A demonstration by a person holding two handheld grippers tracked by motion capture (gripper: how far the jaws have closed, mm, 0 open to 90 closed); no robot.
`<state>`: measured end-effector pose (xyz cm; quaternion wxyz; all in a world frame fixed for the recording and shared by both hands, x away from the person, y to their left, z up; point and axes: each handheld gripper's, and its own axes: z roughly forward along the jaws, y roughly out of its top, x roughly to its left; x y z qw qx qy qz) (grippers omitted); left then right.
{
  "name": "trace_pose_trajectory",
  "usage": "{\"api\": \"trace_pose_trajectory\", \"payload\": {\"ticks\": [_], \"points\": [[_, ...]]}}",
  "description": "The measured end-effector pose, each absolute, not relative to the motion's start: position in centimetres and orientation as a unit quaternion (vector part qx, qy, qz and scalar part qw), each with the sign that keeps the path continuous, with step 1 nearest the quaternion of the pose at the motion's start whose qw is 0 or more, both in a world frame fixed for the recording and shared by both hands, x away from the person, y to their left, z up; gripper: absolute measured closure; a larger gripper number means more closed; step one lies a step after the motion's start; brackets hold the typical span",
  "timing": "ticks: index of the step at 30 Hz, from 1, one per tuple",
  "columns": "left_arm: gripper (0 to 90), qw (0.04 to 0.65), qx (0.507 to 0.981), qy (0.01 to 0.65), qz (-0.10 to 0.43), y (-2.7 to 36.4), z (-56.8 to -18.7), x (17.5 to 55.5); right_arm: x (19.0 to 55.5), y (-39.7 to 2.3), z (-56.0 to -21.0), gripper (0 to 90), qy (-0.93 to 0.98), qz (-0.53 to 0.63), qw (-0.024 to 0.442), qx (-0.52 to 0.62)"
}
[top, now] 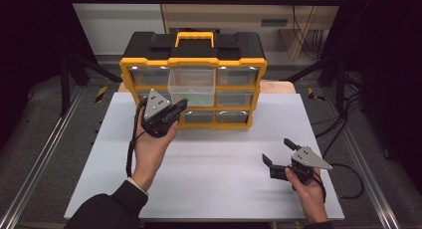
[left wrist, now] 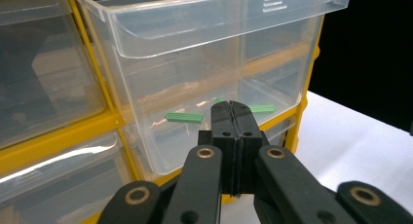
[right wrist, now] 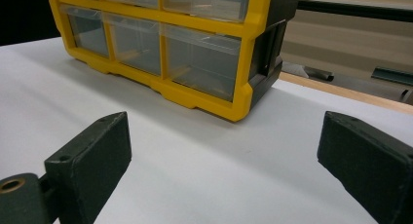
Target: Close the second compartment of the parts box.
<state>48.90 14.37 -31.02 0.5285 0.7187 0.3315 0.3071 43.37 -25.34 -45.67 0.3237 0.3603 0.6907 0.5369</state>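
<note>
A yellow and black organiser (top: 193,64) with clear drawers stands at the back of the white table (top: 214,179). Its top middle drawer (top: 191,80) is pulled out, and green sticks (left wrist: 183,117) lie inside it. My left gripper (top: 181,105) is held up in front of this drawer's lower front, jaws shut with nothing between them (left wrist: 230,107). I cannot tell whether the tips touch the drawer (left wrist: 195,63). My right gripper (top: 276,150) rests low at the front right of the table with its jaws wide open and empty (right wrist: 224,156), pointing toward the organiser's right corner (right wrist: 243,53).
The other drawers (top: 237,75) of the organiser are pushed in. Bare white tabletop lies between the two hands. A cable (top: 348,169) trails off the table's right edge. Black frame rails (top: 40,154) and dark floor flank the table.
</note>
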Motion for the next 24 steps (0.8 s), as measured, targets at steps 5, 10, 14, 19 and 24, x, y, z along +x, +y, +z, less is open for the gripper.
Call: {"api": "trace_pose_trajectory", "payload": {"ticks": [5, 10, 14, 19, 24], "points": [[89.7, 0.524, 0.721, 0.337, 0.304, 14.2, -30.9, 49.4, 43.4, -25.3, -45.7, 5.7, 0.691, 0.538, 0.322, 0.36], [89.7, 0.522, 0.72, 0.336, 0.311, 14.1, -30.9, 49.7, 43.4, -25.3, -45.7, 5.6, 0.688, 0.539, 0.321, 0.365], [89.7, 0.519, 0.719, 0.334, 0.32, 14.1, -30.8, 50.0, 43.4, -25.3, -45.7, 5.6, 0.688, 0.539, 0.32, 0.366], [89.7, 0.515, 0.72, 0.337, 0.32, 13.7, -30.7, 50.4, 43.4, -25.3, -45.8, 5.6, 0.69, 0.537, 0.32, 0.364], [89.7, 0.513, 0.72, 0.338, 0.323, 13.4, -30.6, 51.0, 43.4, -25.2, -45.8, 5.6, 0.69, 0.538, 0.321, 0.362]]}}
